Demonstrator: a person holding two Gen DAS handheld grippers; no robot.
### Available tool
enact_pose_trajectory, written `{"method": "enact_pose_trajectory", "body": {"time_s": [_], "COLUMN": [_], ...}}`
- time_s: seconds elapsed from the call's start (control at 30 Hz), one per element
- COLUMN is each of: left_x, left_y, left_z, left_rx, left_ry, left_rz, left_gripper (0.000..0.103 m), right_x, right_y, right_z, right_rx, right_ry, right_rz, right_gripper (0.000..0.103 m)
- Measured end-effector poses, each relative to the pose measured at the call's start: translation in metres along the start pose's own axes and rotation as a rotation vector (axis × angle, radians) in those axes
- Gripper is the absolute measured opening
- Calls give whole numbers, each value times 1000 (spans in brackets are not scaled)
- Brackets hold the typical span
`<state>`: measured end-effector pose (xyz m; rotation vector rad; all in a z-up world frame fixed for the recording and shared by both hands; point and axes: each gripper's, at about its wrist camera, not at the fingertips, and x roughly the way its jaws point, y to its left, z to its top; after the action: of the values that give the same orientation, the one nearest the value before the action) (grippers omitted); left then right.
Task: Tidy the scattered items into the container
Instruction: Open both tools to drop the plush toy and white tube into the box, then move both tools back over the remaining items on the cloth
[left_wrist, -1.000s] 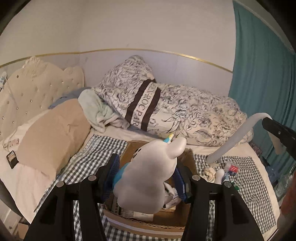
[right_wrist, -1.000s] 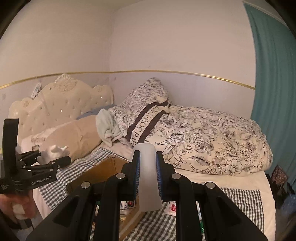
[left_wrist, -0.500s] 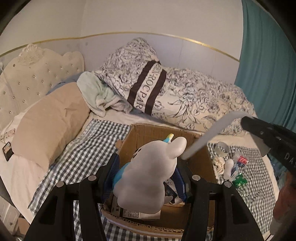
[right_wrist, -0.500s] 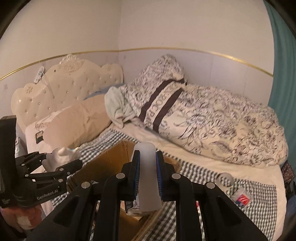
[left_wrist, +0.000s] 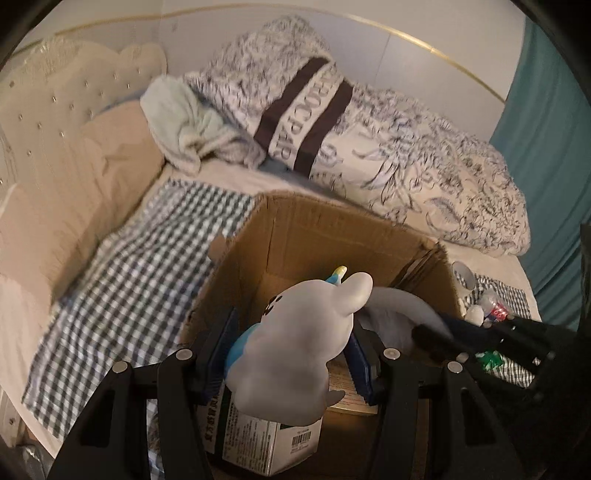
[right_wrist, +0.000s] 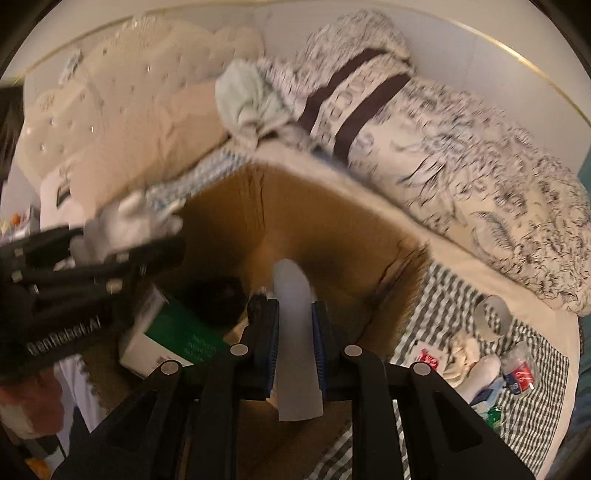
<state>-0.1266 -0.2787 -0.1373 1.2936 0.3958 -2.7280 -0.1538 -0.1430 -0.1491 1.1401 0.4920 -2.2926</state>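
An open cardboard box (left_wrist: 332, 236) stands on the checked blanket on the bed. My left gripper (left_wrist: 291, 343) is shut on a grey unicorn toy (left_wrist: 295, 354) with a blue patch, held over the box's near side. My right gripper (right_wrist: 294, 332) is shut on a curved white shoehorn (right_wrist: 295, 339), its tip inside the box (right_wrist: 332, 229). The shoehorn (left_wrist: 402, 306) and right gripper also show in the left wrist view, low in the box. The left gripper with the toy (right_wrist: 125, 225) shows at the left of the right wrist view.
A white and green carton (right_wrist: 166, 332) and a dark object (right_wrist: 218, 299) lie in the box. A cup (right_wrist: 493, 314), a sock, a red packet (right_wrist: 428, 358) and bottles lie on the blanket to the right. Patterned duvet and pillows lie behind.
Both grippers have moved forward and down toward the box. The shoehorn has gone from above the bed to inside the box. The toy now hangs over the box's opening.
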Motion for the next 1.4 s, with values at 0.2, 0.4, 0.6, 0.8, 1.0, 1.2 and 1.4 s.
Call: {"method": "enact_pose_trajectory", "body": {"time_s": [0.2,0.4,0.6,0.8,1.0,1.2,1.4], "left_x": [26,38,26,-6,-48,-93,-138], "left_y": [0,-2,-3,-4,-6,-17,-34], "left_z": [2,-3,1,14,25,28,26], "left_rx": [13,27,11,-12,-43,-14,22], "left_ry": [100,149,123,35,-77,-224,-344], "left_rz": [35,38,38,22,12,39,64], "left_gripper": [56,57,63,74,79,90,98], "right_x": [30,44,31,-2,-37,-79,-132], "right_y": [0,4,5,17,30,31,9], "right_z": [-7,-11,-6,1,1,-5,-11], "right_rx": [-8,-51,-55,-129,-212,-221,-109], "right_ry": [93,149,93,-36,-157,-292,-419], "right_rz": [12,1,-1,-83,-178,-233,-239], "right_gripper": [18,20,58,78,80,84,90]}}
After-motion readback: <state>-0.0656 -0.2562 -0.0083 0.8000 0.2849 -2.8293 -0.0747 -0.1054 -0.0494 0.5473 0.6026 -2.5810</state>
